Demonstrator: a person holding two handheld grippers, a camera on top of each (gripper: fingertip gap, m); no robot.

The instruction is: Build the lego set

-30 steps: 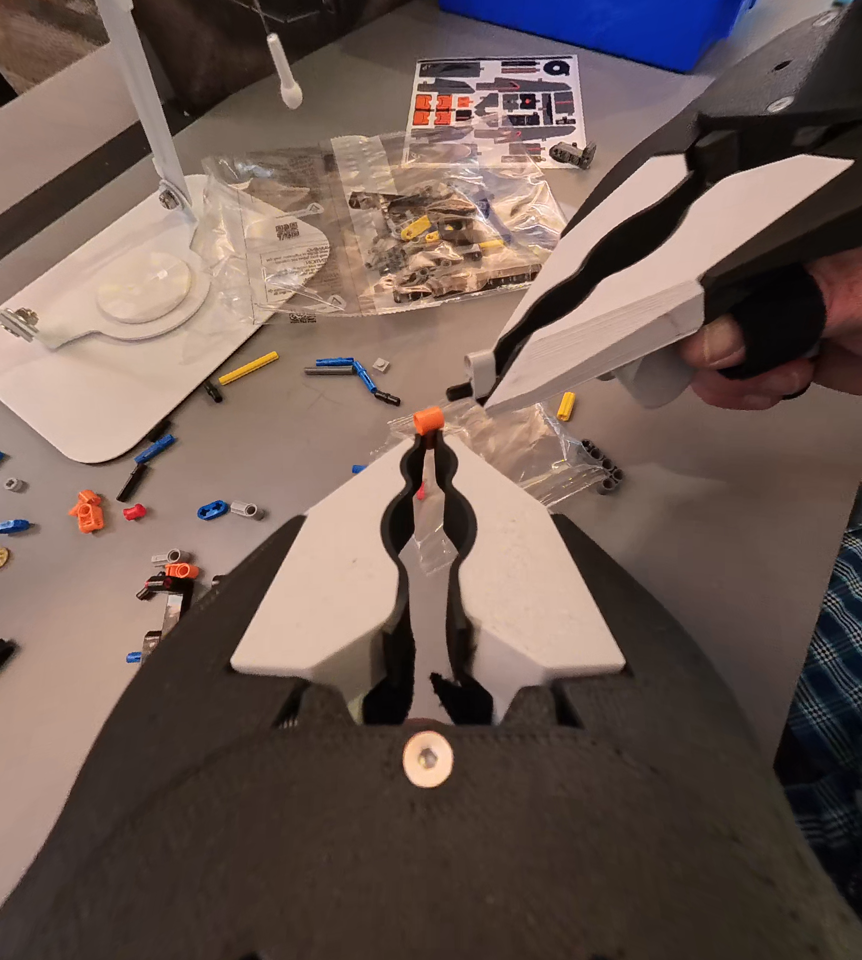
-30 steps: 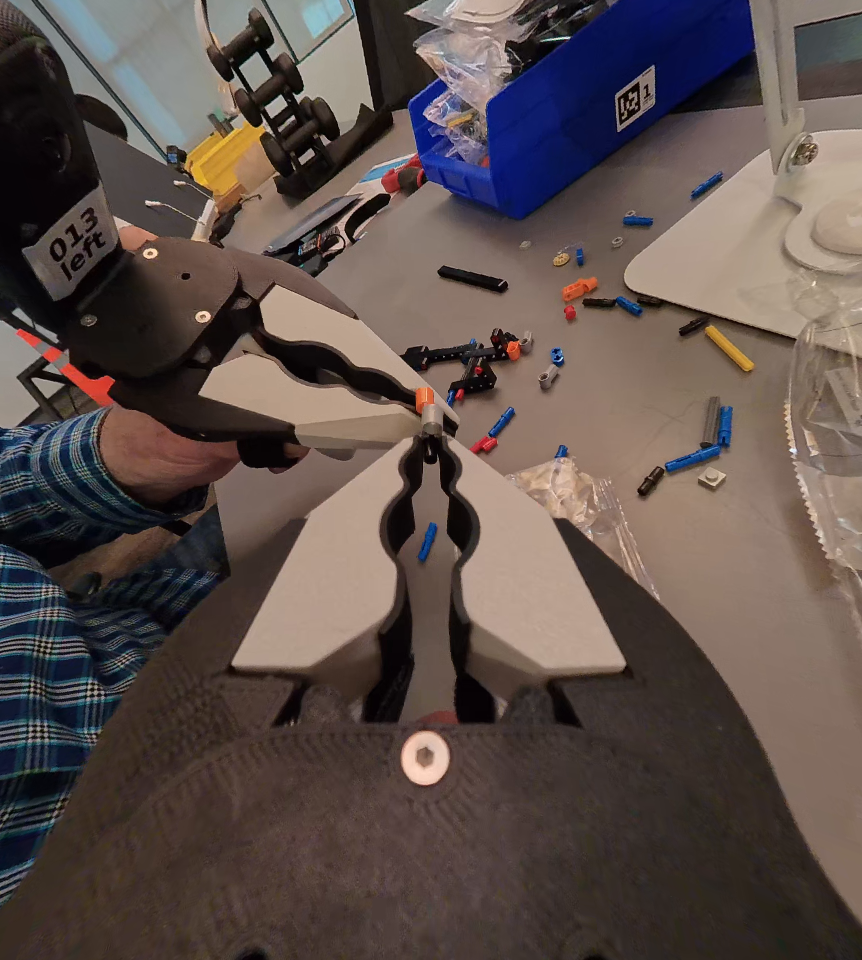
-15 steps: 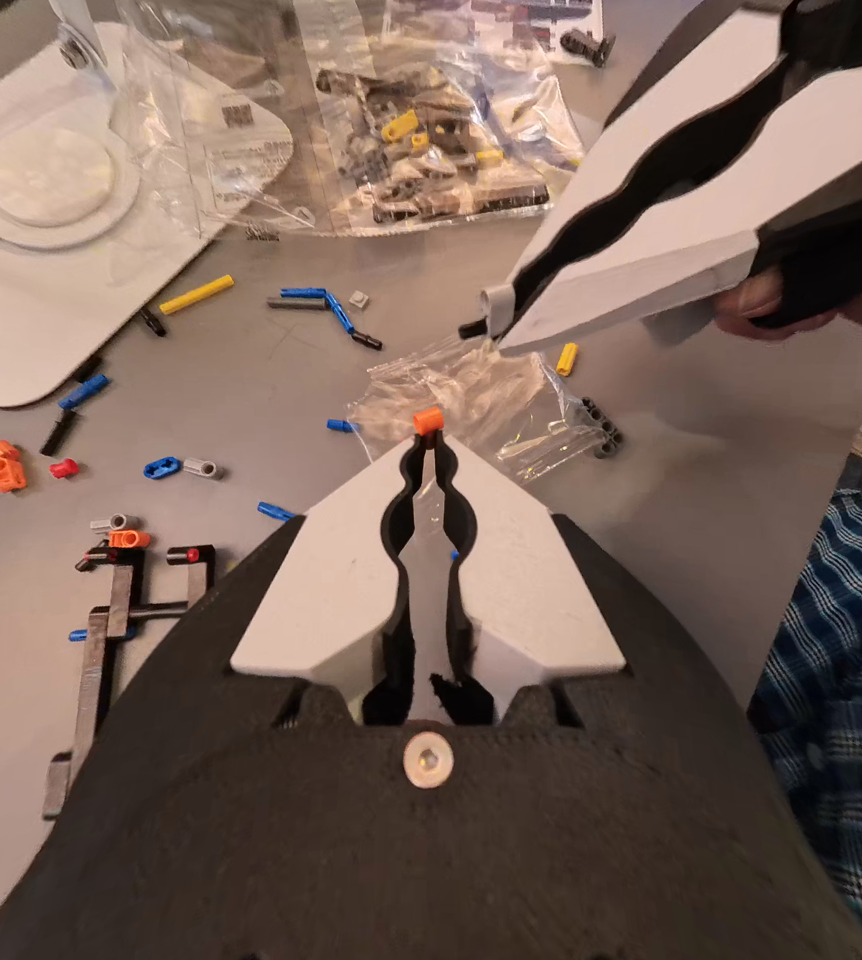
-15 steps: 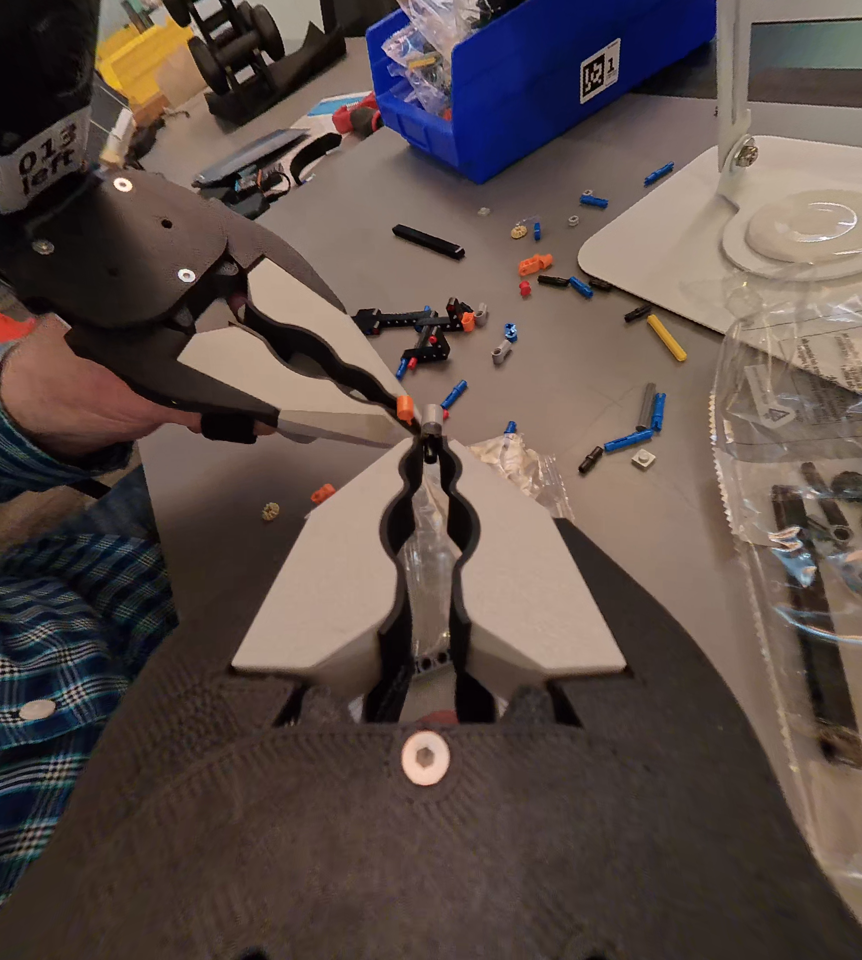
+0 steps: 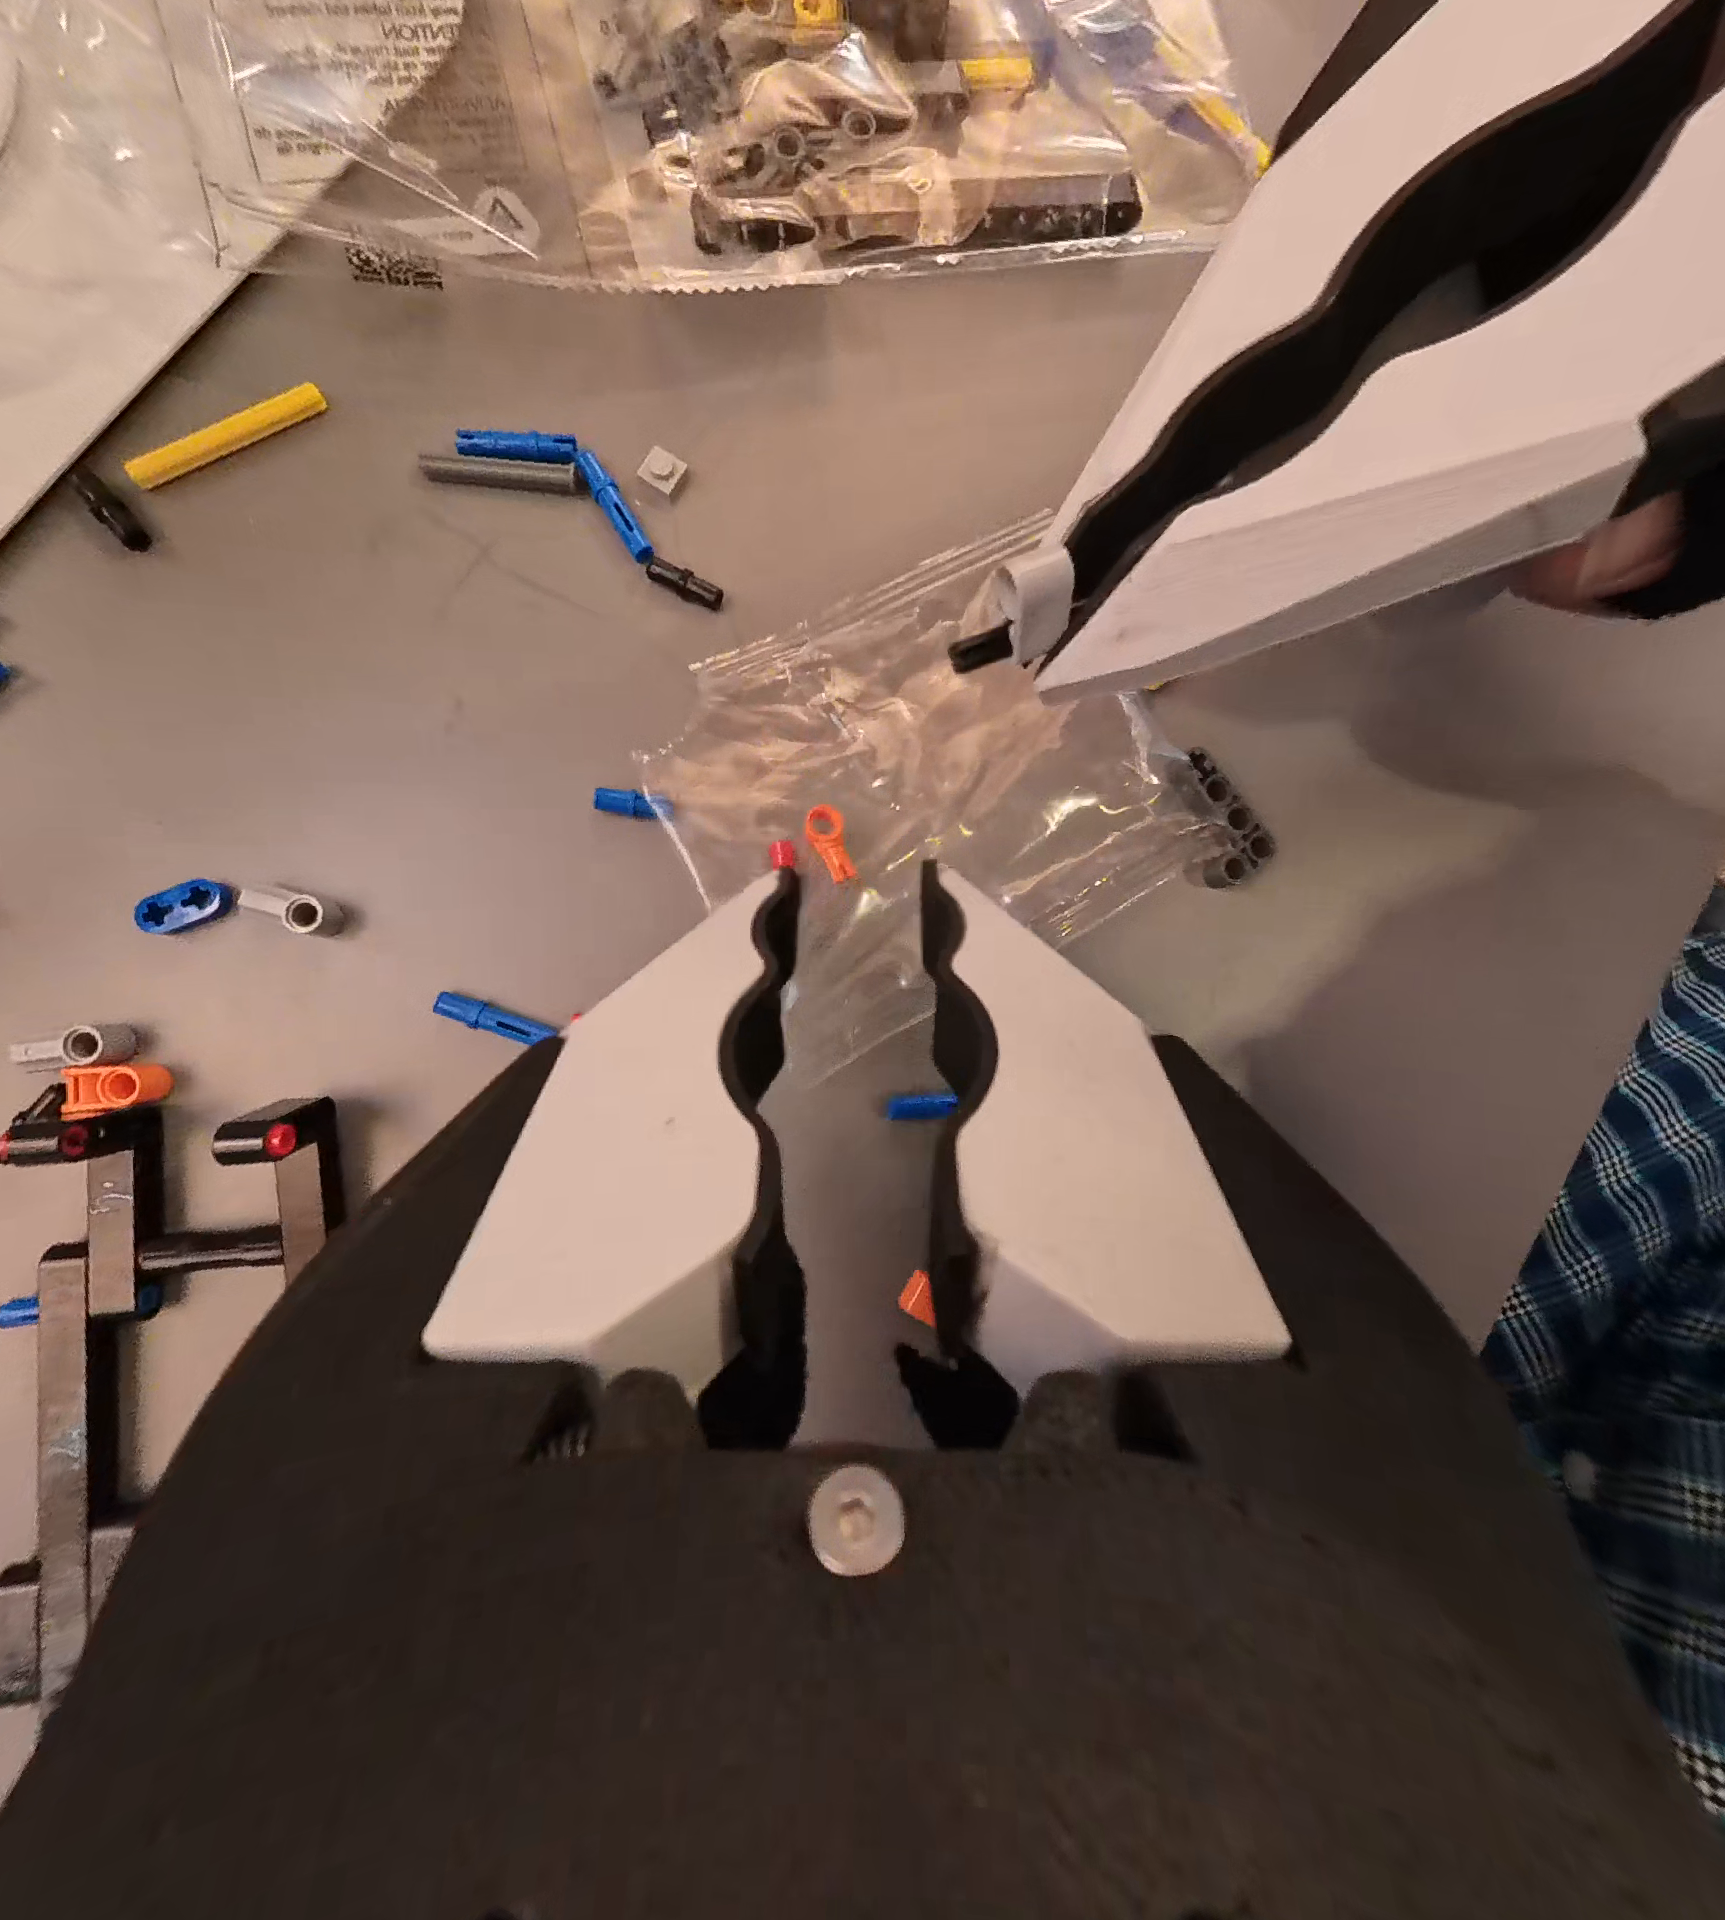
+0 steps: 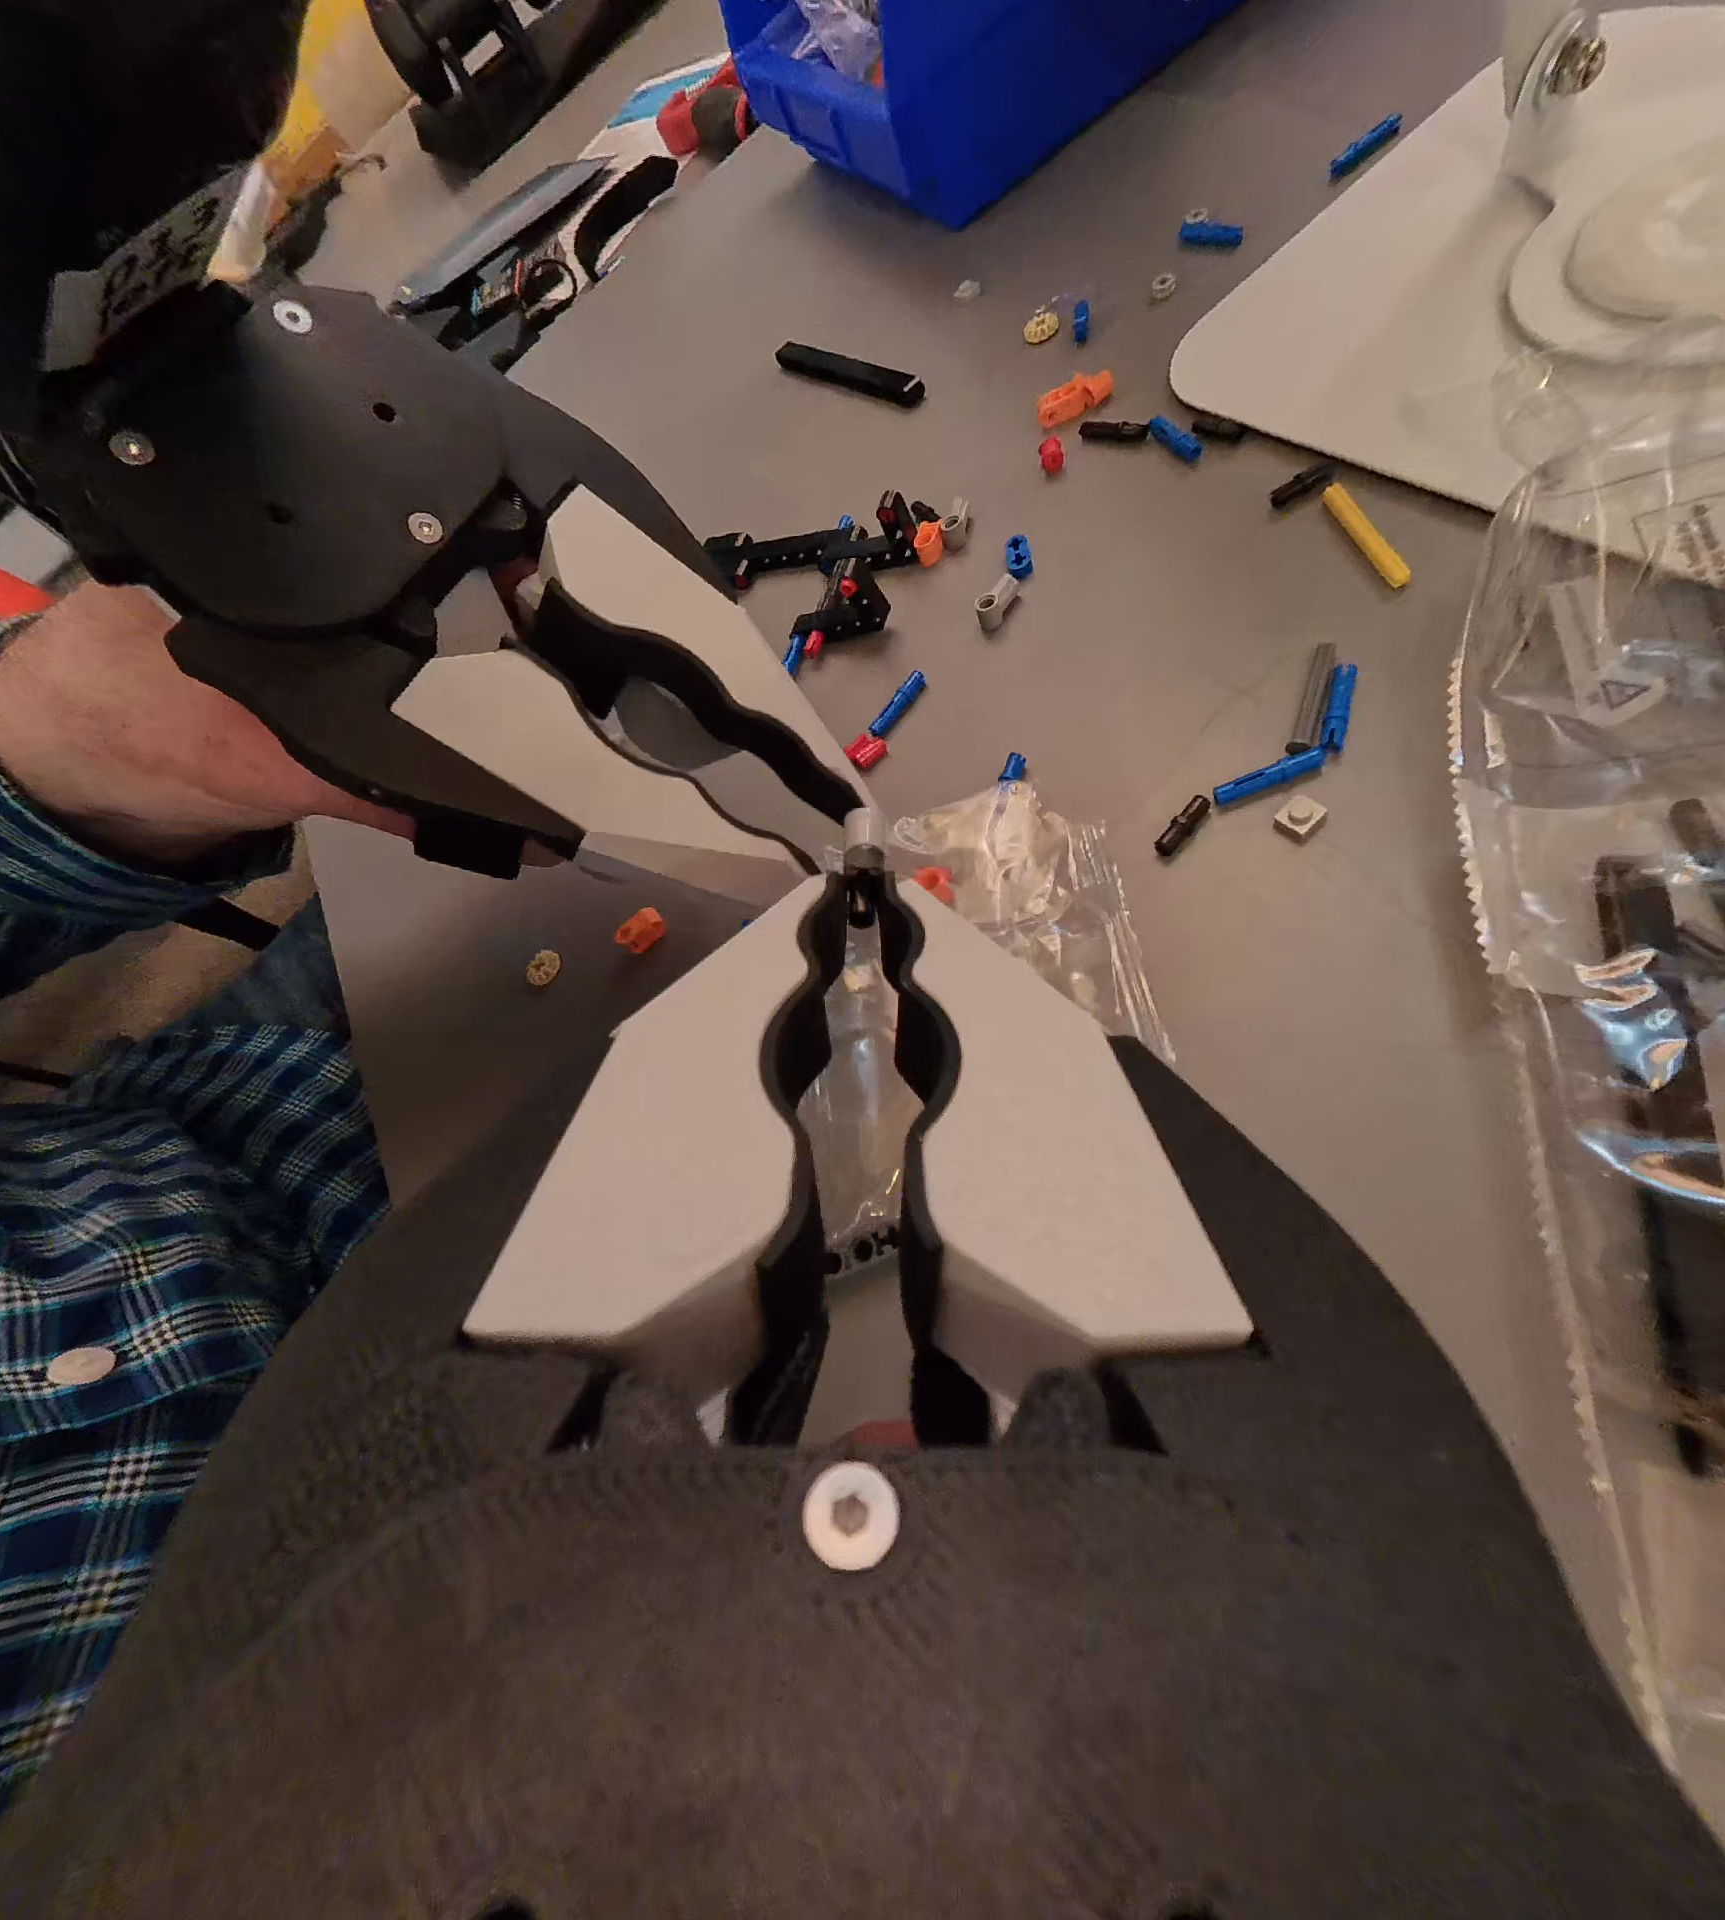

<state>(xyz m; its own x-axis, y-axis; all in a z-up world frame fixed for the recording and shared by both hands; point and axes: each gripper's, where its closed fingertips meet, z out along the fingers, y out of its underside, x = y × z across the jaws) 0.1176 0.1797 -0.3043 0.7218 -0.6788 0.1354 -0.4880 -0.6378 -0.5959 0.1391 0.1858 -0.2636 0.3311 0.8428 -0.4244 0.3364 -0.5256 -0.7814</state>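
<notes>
The left tool [image 5: 858, 883] stands with a clear gap between its fingers, holding nothing. Just past its tips an orange piece [image 5: 829, 842] and a red pin [image 5: 781, 856] lie by a small clear bag [image 5: 899, 758] at frame centre. The right tool [image 6: 860, 873] is closed on a grey connector [image 6: 864, 837] with a black pin. At lower left of the left wrist view, the black frame [image 5: 110, 1247] rests on the table [image 5: 370, 675]. A larger parts bag [image 5: 733, 135] lies along the top.

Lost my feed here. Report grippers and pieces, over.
Left gripper open, empty. Right gripper shut on grey connector. Orange piece loose on clear bag.
</notes>
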